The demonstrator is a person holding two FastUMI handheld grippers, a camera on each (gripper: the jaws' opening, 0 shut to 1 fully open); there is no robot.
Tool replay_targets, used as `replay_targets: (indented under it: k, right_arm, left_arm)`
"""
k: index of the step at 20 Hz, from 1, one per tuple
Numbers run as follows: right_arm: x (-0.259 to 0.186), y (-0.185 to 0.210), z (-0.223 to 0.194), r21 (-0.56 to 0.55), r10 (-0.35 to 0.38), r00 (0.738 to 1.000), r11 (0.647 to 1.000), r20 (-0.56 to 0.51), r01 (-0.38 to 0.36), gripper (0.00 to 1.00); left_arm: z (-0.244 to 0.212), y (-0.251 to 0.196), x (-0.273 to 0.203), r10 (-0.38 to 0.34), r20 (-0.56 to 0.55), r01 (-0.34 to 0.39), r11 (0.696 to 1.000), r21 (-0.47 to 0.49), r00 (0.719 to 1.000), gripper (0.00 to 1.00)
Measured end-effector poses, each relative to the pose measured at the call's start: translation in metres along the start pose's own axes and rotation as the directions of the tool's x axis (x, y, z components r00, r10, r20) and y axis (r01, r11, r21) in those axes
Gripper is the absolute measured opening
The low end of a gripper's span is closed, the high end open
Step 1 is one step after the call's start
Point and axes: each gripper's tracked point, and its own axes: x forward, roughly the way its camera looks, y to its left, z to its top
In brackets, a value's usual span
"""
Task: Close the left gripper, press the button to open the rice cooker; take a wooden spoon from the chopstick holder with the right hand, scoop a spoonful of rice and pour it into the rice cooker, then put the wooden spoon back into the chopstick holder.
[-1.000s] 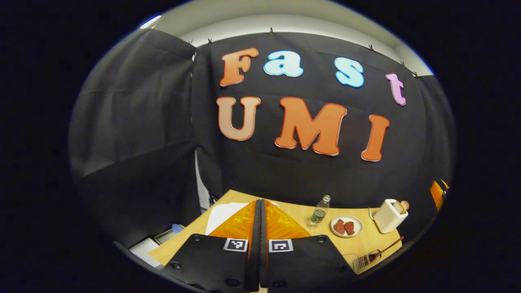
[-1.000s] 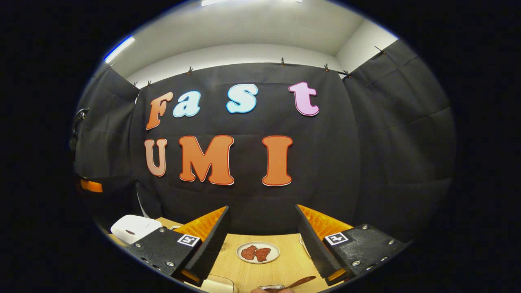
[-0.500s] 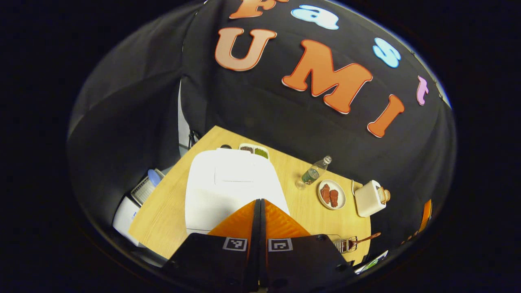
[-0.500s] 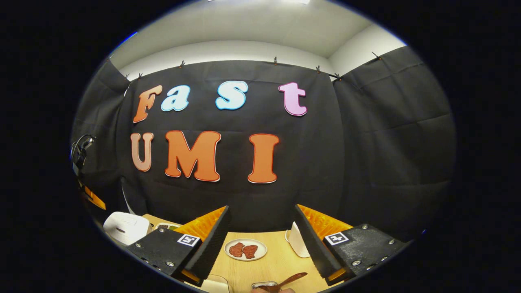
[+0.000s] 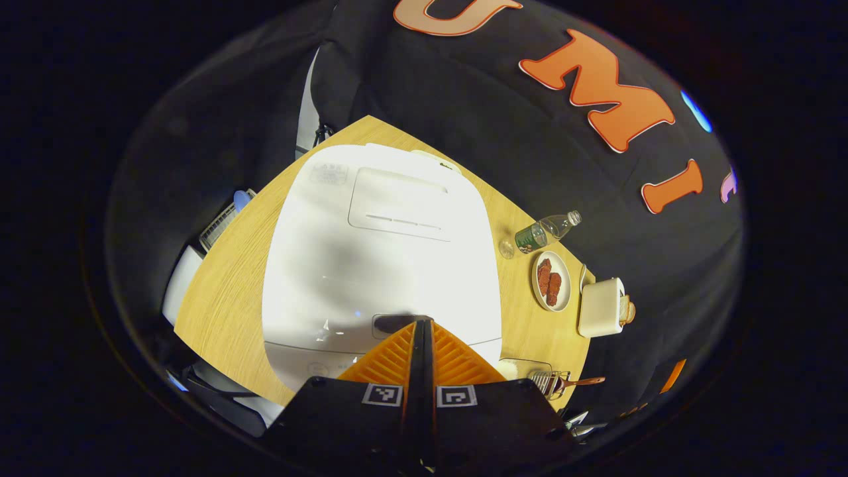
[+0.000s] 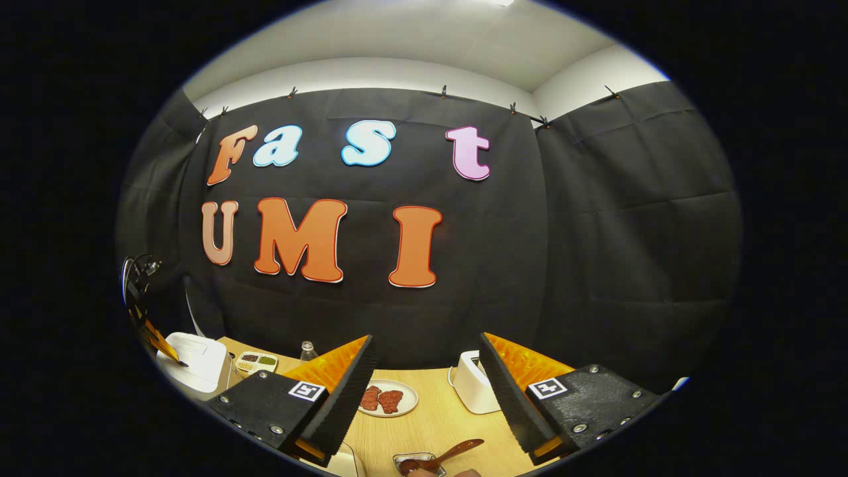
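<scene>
Left gripper [image 5: 424, 322] clenched empty, tips at white rice cooker [image 5: 371, 252] button [image 5: 397, 322], right gripper [image 6: 427, 364] released above table [image 6: 430, 417]

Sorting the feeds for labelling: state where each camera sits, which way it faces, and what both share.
Left gripper view: rides the left gripper, tilted down over the white rice cooker; its shut orange fingers show at the button.
Right gripper view: rides the right gripper, facing level across the table at the wall; its open fingers show.
Shared: cooker, plate, toaster, bottle, spoon.
</scene>
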Motion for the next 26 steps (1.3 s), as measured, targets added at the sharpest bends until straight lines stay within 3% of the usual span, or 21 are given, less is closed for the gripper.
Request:
replay_targets:
  k: [6, 9, 12, 15, 18, 19, 22, 26]
  right_arm:
    - [0.006, 0.006, -0.008, -0.005, 0.021, 1.0, 1.0, -0.019, -0.021, 0.96]
    - [0.008, 0.012, -0.017, 0.006, 0.035, 0.999, 0.999, -0.042, -0.035, 0.96]
    - [0.01, 0.015, -0.021, 0.014, 0.051, 0.997, 0.999, -0.059, -0.05, 0.96]
    - [0.01, 0.011, -0.025, 0.012, 0.05, 0.997, 0.999, -0.063, -0.049, 0.95]
    - [0.011, 0.009, -0.038, 0.018, 0.053, 0.994, 0.998, -0.094, -0.052, 0.95]
    - [0.012, 0.01, -0.042, 0.024, 0.058, 0.993, 0.998, -0.107, -0.056, 0.92]
    - [0.016, 0.01, -0.045, 0.038, 0.073, 0.991, 0.997, -0.116, -0.069, 0.96]
    - [0.018, 0.005, -0.053, 0.032, 0.08, 0.988, 0.997, -0.131, -0.076, 0.96]
  left_arm:
    - [-0.005, 0.006, 0.012, 0.025, 0.015, -0.024, 0.999, -0.02, 1.0, 0.06]
    - [-0.002, 0.012, 0.017, 0.07, 0.042, -0.071, 0.997, 0.013, 0.997, 0.06]
    - [0.001, 0.006, 0.012, 0.069, 0.054, -0.07, 0.997, 0.029, 0.996, 0.06]
    - [0.021, -0.005, -0.01, 0.046, 0.199, -0.055, 0.998, 0.039, 0.979, 0.06]
    - [0.044, -0.017, -0.04, 0.056, 0.385, -0.098, 0.991, 0.092, 0.921, 0.06]
    - [0.055, -0.023, -0.05, 0.057, 0.45, -0.123, 0.985, 0.12, 0.891, 0.06]
    - [0.079, -0.036, -0.089, 0.077, 0.618, -0.229, 0.958, 0.171, 0.782, 0.06]
    - [0.067, -0.06, -0.137, 0.019, 0.736, -0.242, 0.95, 0.198, 0.677, 0.06]
